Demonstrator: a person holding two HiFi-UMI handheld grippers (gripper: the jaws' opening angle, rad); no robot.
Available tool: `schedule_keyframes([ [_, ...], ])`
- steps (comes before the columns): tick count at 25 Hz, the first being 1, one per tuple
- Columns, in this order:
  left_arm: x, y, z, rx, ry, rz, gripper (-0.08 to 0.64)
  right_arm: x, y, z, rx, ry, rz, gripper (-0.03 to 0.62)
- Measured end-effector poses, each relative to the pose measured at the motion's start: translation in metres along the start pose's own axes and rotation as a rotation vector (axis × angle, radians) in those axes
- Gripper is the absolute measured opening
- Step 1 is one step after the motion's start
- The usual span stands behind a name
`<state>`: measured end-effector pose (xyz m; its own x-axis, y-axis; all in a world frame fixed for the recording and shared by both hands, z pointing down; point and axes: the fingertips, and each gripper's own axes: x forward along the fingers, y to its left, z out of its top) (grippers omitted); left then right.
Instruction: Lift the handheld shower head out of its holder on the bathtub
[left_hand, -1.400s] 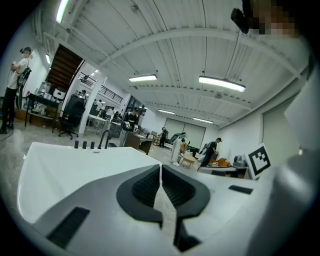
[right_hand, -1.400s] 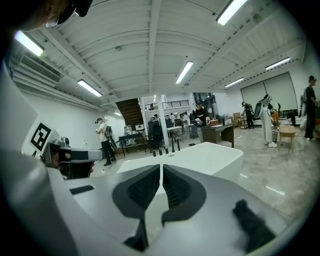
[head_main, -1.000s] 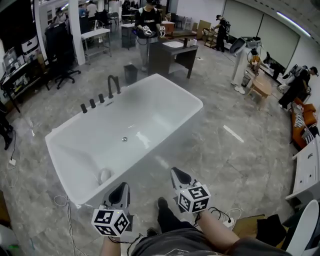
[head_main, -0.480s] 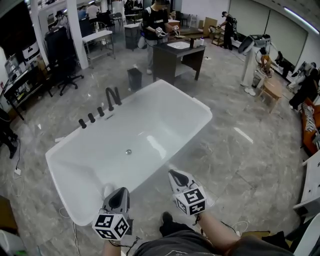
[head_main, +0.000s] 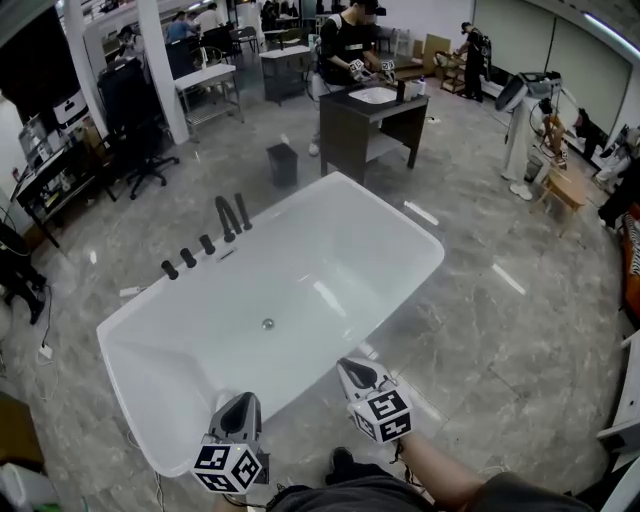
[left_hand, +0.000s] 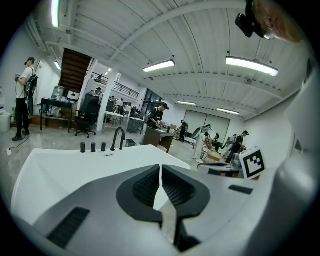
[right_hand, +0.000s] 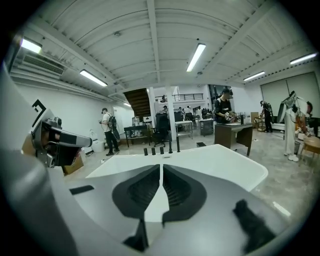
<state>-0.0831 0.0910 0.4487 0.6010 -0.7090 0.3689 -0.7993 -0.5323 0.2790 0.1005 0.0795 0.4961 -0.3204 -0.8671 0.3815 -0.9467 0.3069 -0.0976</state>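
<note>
Facing bathtub (head_main: 395, 208), left gripper (head_main: 243, 399), right gripper (head_main: 352, 366), fingers closed

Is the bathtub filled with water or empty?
Empty. The bathtub shows a bare white floor and an exposed drain; no water visible.

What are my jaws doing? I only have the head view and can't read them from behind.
Observer: The left gripper view shows the left gripper with its jaws together, nothing between them.
Operator: And the right?
Observer: The right gripper is shut and empty too.
Operator: Which one is lined up with the fittings?
Observer: The right: in its view the black fittings on the bathtub rim stand straight beyond the jaws.
</note>
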Motion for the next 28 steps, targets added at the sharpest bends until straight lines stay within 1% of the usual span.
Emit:
schedule_keyframes([
  [3, 0.015, 0.009, 0.008, 0.005, 0.003, 0.017, 0.025, 0.018, -0.001, 0.004, -0.016, 0.017, 0.032, 0.032],
  [6, 0.029, 0.023, 0.013, -0.018, 0.005, 0.028, 0.025, 0.035, -0.004, 0.005, 0.011, 0.026, 0.047, 0.032],
  [8, 0.039, 0.033, 0.016, -0.033, 0.006, 0.024, 0.025, 0.048, -0.007, 0.004, 0.03, 0.038, 0.042, 0.032],
  [10, 0.052, 0.044, 0.022, -0.035, 0.008, 0.006, 0.025, 0.061, -0.009, 0.01, 0.03, 0.044, 0.027, 0.032],
  [13, 0.074, 0.062, 0.041, -0.037, 0.007, -0.028, 0.025, 0.078, -0.016, 0.031, 0.018, 0.042, -0.006, 0.032],
  [18, 0.112, 0.092, 0.07, -0.043, -0.021, -0.084, 0.025, 0.113, -0.039, 0.061, 0.033, 0.031, -0.071, 0.032],
  [22, 0.137, 0.122, 0.079, -0.087, -0.033, -0.102, 0.025, 0.141, -0.047, 0.072, 0.049, 0.029, -0.102, 0.031],
  [25, 0.151, 0.146, 0.084, -0.087, -0.025, -0.108, 0.025, 0.162, -0.048, 0.073, 0.05, 0.044, -0.115, 0.032],
  [28, 0.158, 0.164, 0.089, -0.108, -0.024, -0.104, 0.025, 0.179, -0.051, 0.075, 0.06, 0.06, -0.126, 0.032],
])
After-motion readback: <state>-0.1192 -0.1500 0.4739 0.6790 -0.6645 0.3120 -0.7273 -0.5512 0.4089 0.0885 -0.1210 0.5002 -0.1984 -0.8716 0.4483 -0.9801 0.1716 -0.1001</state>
